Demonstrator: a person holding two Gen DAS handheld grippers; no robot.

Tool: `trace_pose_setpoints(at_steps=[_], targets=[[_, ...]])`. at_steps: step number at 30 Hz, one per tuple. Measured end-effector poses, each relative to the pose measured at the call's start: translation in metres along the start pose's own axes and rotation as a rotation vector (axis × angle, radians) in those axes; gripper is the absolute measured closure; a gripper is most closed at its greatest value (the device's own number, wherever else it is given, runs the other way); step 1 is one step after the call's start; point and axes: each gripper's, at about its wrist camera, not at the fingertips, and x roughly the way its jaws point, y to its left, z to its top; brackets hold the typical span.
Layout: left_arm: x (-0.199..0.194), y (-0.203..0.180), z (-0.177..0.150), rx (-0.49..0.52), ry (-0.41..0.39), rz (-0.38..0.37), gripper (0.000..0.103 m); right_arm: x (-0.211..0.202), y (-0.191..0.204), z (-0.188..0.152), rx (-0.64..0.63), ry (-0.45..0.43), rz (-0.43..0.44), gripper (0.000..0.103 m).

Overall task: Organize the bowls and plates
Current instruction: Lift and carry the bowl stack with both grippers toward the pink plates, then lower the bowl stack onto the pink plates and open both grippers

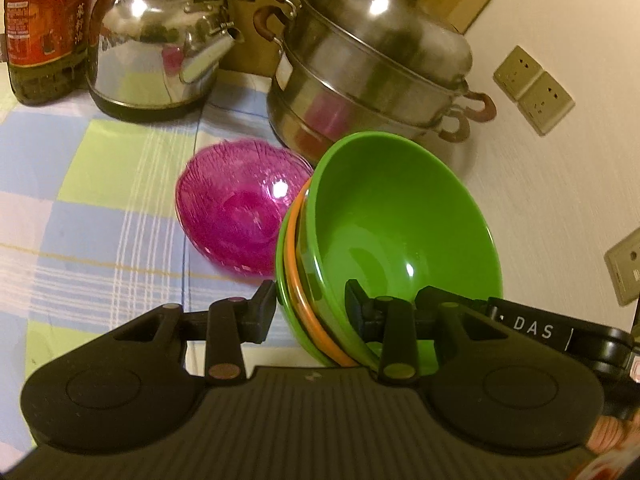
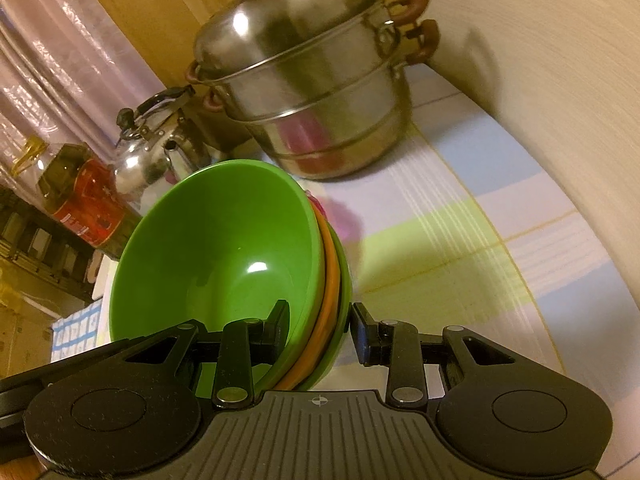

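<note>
Bowls (image 1: 400,224) nested green-orange-green hang tilted above the checked cloth (image 1: 92,184), beside a pink glass bowl (image 1: 236,216). Left gripper (image 1: 310,312) and right gripper (image 2: 320,328) each pinch opposite rims, fingers closed onto the stack's wall.

A bright green bowl (image 1: 400,216) sits nested over an orange bowl (image 1: 298,280) and another green one. To its left lies a translucent magenta bowl (image 1: 236,212) with fine ribbing. The bench cloth (image 1: 100,200) is checked in pale blue, lime green and white with thin yellow lines. Far back stand a silver steamer pot (image 1: 360,64) with brown handles, a shiny silver kettle (image 1: 160,40) and a dark oil bottle (image 1: 44,28) with a red label. Both tools are black.
</note>
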Motion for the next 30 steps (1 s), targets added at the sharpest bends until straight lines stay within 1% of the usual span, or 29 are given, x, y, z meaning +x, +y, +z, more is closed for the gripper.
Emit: trace_pose_setpoints(at_steps=[9,18,23,30], targets=[[0.010,0.013,0.033,-0.008,-0.020,0.014,0.069,0.021,0.024,0.034,-0.040,-0.012,0.009,0.070],[0.034,0.032,0.065,-0.009,-0.017,0.052,0.069,0.063,0.038,0.061,-0.044,0.016,0.027,0.070],[0.052,0.043,0.076,-0.013,-0.004,0.063,0.069,0.089,0.039,0.069,-0.037,0.031,0.031,0.070],[0.080,0.061,0.083,-0.025,0.007,0.082,0.069,0.124,0.033,0.073,-0.014,0.058,0.038,0.070]])
